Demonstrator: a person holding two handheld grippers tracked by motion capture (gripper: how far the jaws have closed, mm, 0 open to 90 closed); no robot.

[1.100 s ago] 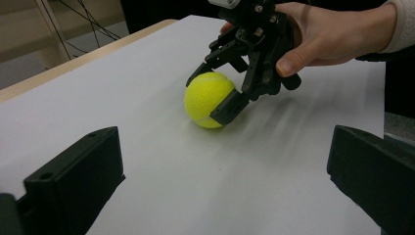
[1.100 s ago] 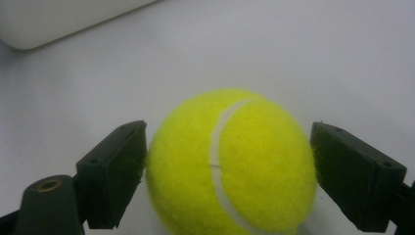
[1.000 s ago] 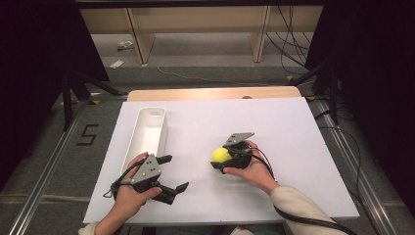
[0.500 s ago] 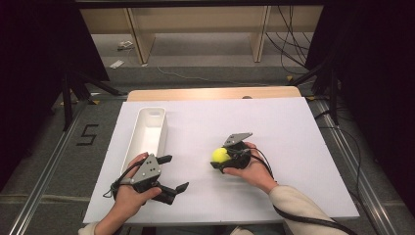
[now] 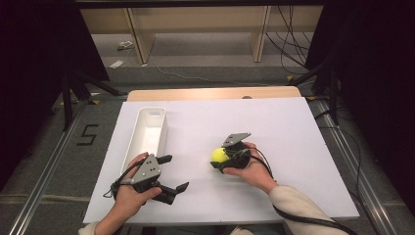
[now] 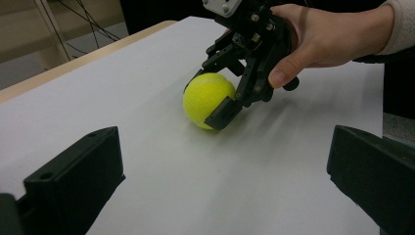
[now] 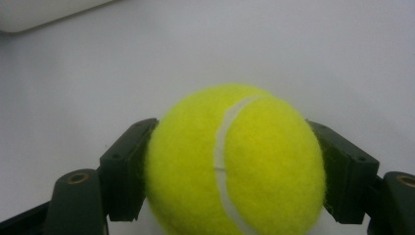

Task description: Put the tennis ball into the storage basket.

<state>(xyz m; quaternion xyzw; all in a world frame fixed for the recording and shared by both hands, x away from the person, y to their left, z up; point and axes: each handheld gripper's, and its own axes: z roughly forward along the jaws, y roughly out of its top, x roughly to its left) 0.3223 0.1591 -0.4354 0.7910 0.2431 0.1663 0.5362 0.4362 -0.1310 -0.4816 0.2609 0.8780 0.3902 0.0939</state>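
**Yellow ball clamped near the desk's front edge**

White desk carries a long white tray along its left edge. Just in front of the tray, the left gripper rests low, the hand wrapped over its body, jaws spread wide and holding nothing, aimed rightward. Right of it, near the middle of the front half, the right gripper points left, palm cupped behind it, jaws pressed on both sides of the tennis ball, which sits on the surface.
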